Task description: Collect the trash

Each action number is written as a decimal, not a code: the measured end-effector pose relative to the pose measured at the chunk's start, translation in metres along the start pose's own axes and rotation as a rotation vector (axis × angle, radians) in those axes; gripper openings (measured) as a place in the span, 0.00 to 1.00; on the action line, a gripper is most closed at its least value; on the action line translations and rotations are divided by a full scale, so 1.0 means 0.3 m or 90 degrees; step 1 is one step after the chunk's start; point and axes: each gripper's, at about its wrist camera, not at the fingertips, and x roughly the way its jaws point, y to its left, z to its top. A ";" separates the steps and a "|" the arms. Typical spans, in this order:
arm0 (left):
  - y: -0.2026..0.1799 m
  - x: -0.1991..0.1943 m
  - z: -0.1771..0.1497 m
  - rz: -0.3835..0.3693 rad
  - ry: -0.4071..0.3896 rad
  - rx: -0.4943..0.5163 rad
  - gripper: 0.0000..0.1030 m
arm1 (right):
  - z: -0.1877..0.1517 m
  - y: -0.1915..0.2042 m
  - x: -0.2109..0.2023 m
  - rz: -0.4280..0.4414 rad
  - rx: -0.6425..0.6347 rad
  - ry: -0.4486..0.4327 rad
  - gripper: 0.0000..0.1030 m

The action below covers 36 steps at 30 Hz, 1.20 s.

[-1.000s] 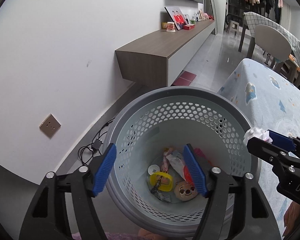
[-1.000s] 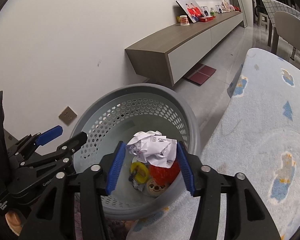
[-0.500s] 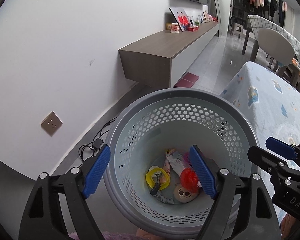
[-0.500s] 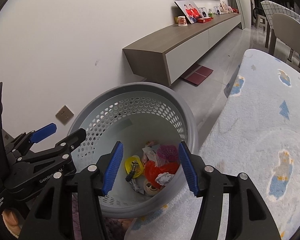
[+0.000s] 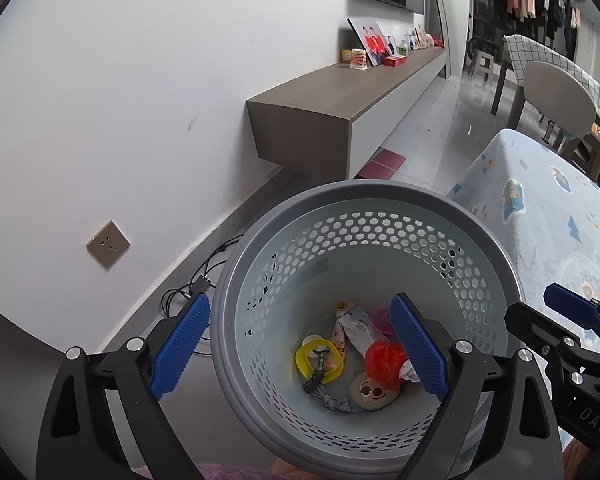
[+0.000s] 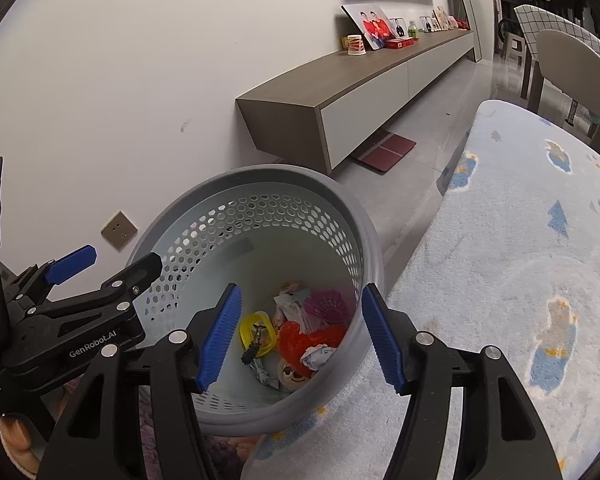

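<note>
A grey perforated basket (image 5: pixel 380 196) (image 6: pixel 260 174) stands on the floor by the wall. On its bottom lie a crumpled white paper ball (image 6: pixel 315 356), a red wrapper (image 5: pixel 384 362) (image 6: pixel 300 340), a yellow ring (image 5: pixel 320 360) (image 6: pixel 258 332), a white packet (image 5: pixel 358 330) and a small round toy face (image 5: pixel 374 392). My left gripper (image 5: pixel 298 350) hovers above the basket, its jaws opening wide, nothing between them. My right gripper (image 6: pixel 300 336) hangs over the basket too, jaws opening and empty; the paper ball lies below them.
A pale blue patterned rug (image 6: pixel 520 280) lies right of the basket. A floating brown cabinet (image 5: pixel 340 120) runs along the white wall, with a socket (image 5: pixel 108 244) and cables (image 5: pixel 188 296) lower left. Chairs (image 5: pixel 556 92) stand far right.
The right gripper let go of the white paper ball, which dropped into the basket. Both grippers' jaws spread wider. The red wrapper now lies on the basket bottom instead of beside the left finger.
</note>
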 end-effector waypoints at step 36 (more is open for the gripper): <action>-0.009 -0.005 0.003 0.034 -0.012 0.009 0.94 | -0.007 -0.007 -0.015 -0.014 0.000 -0.007 0.61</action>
